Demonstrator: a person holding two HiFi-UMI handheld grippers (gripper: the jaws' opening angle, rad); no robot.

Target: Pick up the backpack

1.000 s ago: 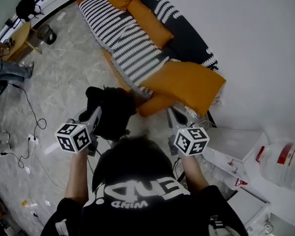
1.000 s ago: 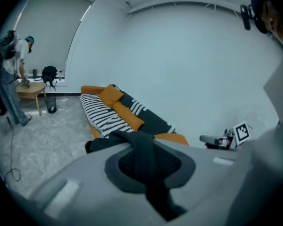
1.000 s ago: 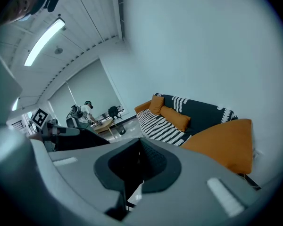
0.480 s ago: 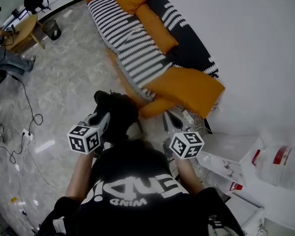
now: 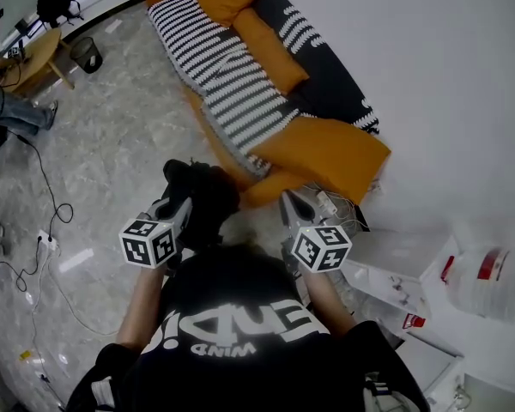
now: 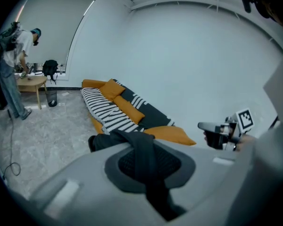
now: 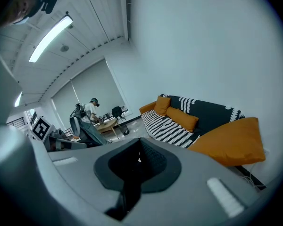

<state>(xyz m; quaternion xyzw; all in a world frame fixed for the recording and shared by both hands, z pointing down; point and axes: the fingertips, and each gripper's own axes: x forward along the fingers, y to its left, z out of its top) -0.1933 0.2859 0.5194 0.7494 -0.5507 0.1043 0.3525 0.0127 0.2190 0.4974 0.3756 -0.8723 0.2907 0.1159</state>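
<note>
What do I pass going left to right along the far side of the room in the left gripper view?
person → wooden table → waste bin → striped sofa → orange cushion → right gripper

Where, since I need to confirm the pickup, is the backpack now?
In the head view, left of centre: the backpack hangs from the left gripper, shut on its strap, above the floor beside the large orange cushion.
</note>
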